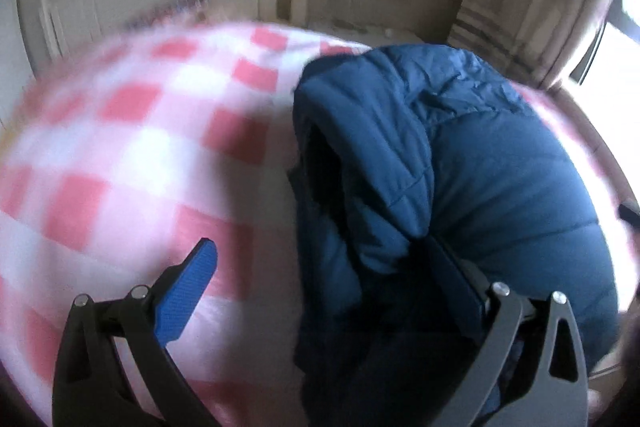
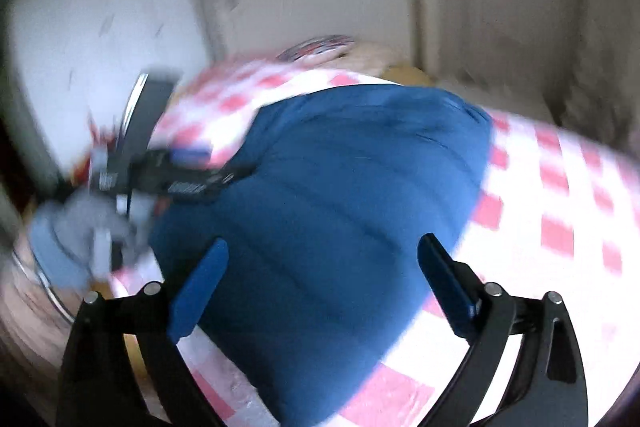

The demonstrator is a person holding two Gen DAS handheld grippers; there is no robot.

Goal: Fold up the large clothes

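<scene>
On the checked cloth [image 1: 132, 147] lies the blue padded jacket [image 1: 500, 187], one edge flopped over. Above the jacket's near end the right claw [image 2: 322, 259] hangs spread wide, holding nothing. At its left edge the left claw [image 1: 332, 259] gapes too, one finger [image 1: 460, 279] against the flap. Better to pinch one layer squarely before lifting.

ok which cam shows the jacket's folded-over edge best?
Left wrist. The blue puffer jacket is fairly sharp there: quilting, seams and the folded-over edge with its dark lining are visible. In the right wrist view the same jacket is a motion-blurred blue mass on the pink checked cloth, with no fold detail.
</scene>
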